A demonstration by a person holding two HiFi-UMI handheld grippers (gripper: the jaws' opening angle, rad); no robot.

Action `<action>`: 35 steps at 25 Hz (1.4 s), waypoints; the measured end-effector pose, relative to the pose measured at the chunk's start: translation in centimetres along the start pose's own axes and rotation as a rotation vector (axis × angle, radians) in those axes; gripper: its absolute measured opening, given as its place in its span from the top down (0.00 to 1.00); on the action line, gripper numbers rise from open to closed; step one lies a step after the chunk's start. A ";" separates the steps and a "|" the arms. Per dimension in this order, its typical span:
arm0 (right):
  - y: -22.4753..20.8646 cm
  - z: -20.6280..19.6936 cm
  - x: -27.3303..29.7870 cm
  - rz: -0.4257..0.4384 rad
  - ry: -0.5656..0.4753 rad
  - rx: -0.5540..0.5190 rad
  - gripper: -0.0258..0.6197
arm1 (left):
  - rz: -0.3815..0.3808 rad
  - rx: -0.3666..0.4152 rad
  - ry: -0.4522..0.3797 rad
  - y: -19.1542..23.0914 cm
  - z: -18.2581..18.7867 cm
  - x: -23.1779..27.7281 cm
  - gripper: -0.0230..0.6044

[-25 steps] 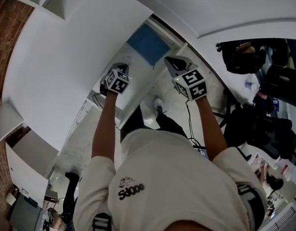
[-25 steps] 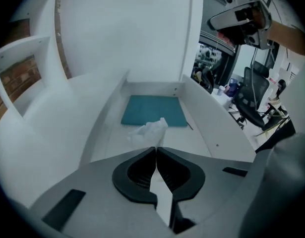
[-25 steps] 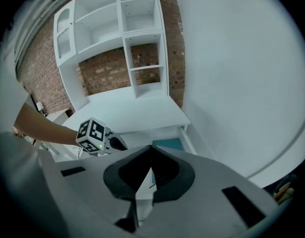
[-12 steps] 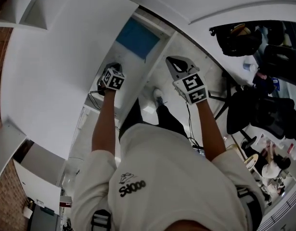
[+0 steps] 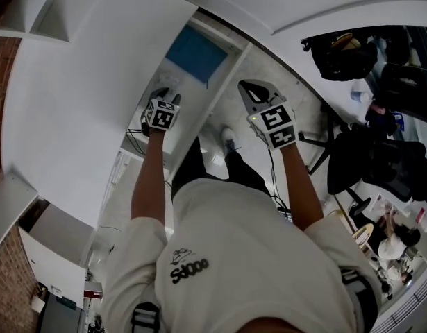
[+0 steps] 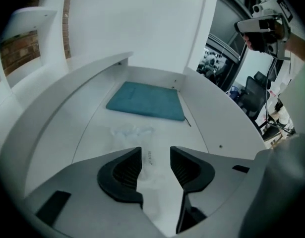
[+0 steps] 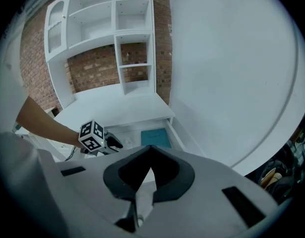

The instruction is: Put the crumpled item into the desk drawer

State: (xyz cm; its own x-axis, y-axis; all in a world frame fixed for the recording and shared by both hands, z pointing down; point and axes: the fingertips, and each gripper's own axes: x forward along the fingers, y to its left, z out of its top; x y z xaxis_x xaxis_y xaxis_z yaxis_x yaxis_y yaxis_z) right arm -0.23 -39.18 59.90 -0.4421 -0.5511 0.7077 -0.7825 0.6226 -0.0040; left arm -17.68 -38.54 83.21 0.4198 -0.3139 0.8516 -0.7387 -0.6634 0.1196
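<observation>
head view: above the person, faces steeply down, far from the drawer (image 5: 189, 96) at upper middle | left gripper view: low and close over the drawer (image 6: 92, 128), faces its back wall, pad (image 6: 147, 100) at centre | right gripper view: higher, farther back, drawer (image 7: 130, 130) small at lower middle | shared: drawer and pad in all three

Between the fingers: left gripper (image 6: 154, 165) jaws opening, nothing between them, drawer floor visible through the gap.
Ahead of the fingers: crumpled item (image 6: 130, 131) lies low on the floor; teal mat (image 6: 147, 101) lies flat beyond it.
Either side of the fingers: drawer (image 6: 212, 115) walls hem the passage.
Above the fingers: open air.
</observation>
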 end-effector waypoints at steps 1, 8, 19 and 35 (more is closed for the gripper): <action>-0.2 0.2 0.1 0.001 -0.009 -0.005 0.95 | 0.007 -0.002 -0.018 -0.1 0.4 -0.2 0.66; 0.1 1.8 -0.6 0.034 -0.064 -0.045 0.95 | 0.109 -0.036 -0.113 0.5 1.5 -4.7 0.70; 2.4 8.1 -2.8 0.147 -0.238 -0.129 0.95 | 0.356 -0.183 -0.333 1.3 2.6 -19.2 0.93; 5.8 13.8 -13.7 0.227 -0.482 -0.403 0.95 | 0.714 -0.240 -0.713 -6.3 4.8 -40.2 0.93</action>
State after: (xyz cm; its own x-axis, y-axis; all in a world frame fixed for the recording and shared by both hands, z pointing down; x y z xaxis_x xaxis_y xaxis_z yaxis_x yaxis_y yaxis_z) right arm -4.73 -35.70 40.40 -0.7963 -0.5099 0.3254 -0.4629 0.8600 0.2148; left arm -27.35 -24.98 45.76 0.0004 -0.9617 0.2741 -0.9909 -0.0373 -0.1294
